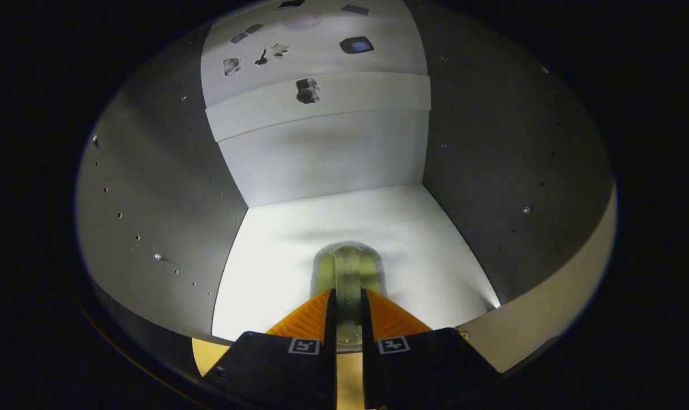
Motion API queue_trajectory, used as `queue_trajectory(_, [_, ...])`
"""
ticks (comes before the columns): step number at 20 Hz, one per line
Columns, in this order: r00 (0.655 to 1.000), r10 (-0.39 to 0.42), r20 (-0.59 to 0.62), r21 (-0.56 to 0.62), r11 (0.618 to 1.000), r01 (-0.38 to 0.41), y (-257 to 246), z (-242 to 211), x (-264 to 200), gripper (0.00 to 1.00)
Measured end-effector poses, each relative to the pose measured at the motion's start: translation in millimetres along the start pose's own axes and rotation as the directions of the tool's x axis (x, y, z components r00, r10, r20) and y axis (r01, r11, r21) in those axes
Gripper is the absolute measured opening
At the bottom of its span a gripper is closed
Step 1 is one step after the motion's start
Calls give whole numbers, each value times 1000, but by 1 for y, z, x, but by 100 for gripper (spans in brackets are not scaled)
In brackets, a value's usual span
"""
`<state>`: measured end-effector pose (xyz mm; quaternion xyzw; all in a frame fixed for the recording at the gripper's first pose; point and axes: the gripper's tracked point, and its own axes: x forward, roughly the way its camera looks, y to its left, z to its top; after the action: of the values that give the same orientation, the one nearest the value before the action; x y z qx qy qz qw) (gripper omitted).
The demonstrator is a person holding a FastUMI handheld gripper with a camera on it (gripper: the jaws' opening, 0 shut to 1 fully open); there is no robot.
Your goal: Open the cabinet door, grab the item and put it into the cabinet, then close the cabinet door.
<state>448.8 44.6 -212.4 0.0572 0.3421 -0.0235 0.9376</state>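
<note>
Greenish item (pixel 349 273) clamped between fingers (pixel 316 319)

Clear, glassy bottle (pixel 349 273) gripped between the two fingers of the gripper (pixel 349 310), smooth and faintly shiny, with a greenish tint. The fingers' sloped faces are ribbed plastic. Under the bottle, the cabinet floor (pixel 424 239) looks smooth matt white board. The side walls (pixel 162 193) are dull grey panel dotted with small holes and shiny metal screw heads.
</note>
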Motion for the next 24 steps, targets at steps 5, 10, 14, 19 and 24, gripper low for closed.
queue_trajectory(5, [1000, 18, -15, 14, 1000, -18, 7, -2, 2, 40])
queue_trajectory(10, [1000, -11, 18, -33, 999, 12, 2, -2, -5, 84])
queue_trajectory(14, [999, -29, 43, -63, 997, 32, 0, -5, -15, 99])
queue_trajectory(19, [987, -28, 155, -81, 996, 41, 2, 12, -50, 99])
queue_trajectory(24, [956, -25, 291, -89, 995, 53, -4, 30, -114, 99])
